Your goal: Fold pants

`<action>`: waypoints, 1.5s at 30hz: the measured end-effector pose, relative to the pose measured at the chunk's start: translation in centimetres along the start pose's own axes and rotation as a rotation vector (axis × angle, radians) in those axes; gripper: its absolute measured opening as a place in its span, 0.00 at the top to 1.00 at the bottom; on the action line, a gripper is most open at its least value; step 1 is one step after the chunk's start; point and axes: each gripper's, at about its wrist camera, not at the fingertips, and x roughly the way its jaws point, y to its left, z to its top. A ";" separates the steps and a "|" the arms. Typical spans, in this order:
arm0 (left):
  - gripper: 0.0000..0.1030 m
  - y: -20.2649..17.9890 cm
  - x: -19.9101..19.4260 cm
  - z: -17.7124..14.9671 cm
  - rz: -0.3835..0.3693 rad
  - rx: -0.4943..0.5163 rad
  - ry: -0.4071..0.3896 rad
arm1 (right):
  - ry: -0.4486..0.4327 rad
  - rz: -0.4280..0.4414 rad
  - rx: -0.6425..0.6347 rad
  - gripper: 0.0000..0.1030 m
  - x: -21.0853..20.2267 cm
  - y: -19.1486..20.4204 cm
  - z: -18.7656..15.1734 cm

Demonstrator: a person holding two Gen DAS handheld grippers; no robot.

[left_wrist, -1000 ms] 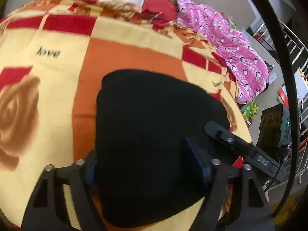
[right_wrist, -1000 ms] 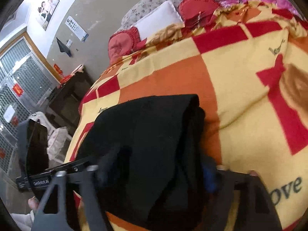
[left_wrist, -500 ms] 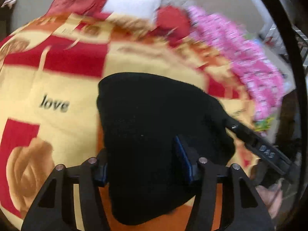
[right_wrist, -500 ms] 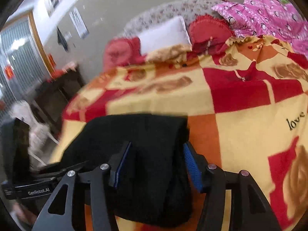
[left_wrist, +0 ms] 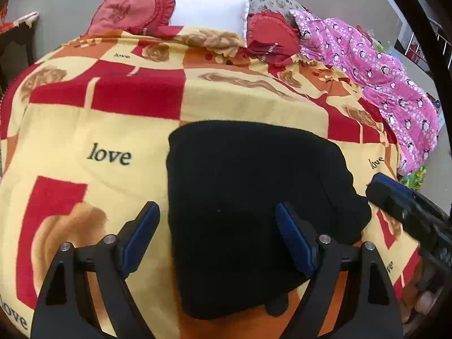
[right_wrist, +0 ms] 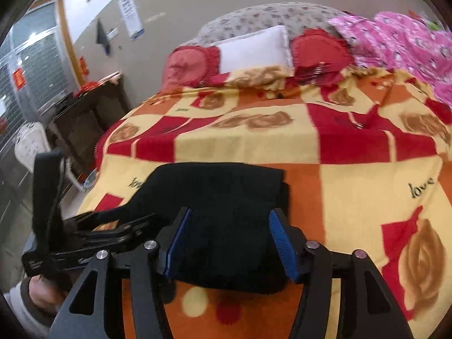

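The black pants (left_wrist: 254, 186) lie folded in a thick, flat bundle on the patterned blanket (left_wrist: 99, 130). My left gripper (left_wrist: 217, 226) hovers over their near left part with its jaws opening. One blue pad is over the blanket left of the bundle, the other is above the cloth, and neither presses on it. My right gripper (right_wrist: 228, 237) stands open above the near edge of the pants (right_wrist: 220, 192), which show between its pads, lying flat. In the left wrist view the right gripper (left_wrist: 378, 189) sits just past the bundle's right edge. The left gripper (right_wrist: 135, 220) reaches in from the left.
A white pillow (left_wrist: 209, 14) and red cushions (left_wrist: 130, 11) lie at the head of the bed. A pink penguin-print quilt (left_wrist: 381, 70) is heaped along the right side. A dark side table (right_wrist: 84, 113) and a white chair (right_wrist: 31, 147) stand left of the bed. A hand (right_wrist: 42, 291) holds the left gripper.
The left jaws have spread wider and both grippers have drawn back from the pants. The right gripper rose and rolled level. More of the bed shows in both views.
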 end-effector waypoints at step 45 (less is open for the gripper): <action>0.17 -0.2 -8.1 -2.9 0.120 0.052 -0.209 | -0.018 -0.027 0.044 0.15 -2.9 3.5 -2.9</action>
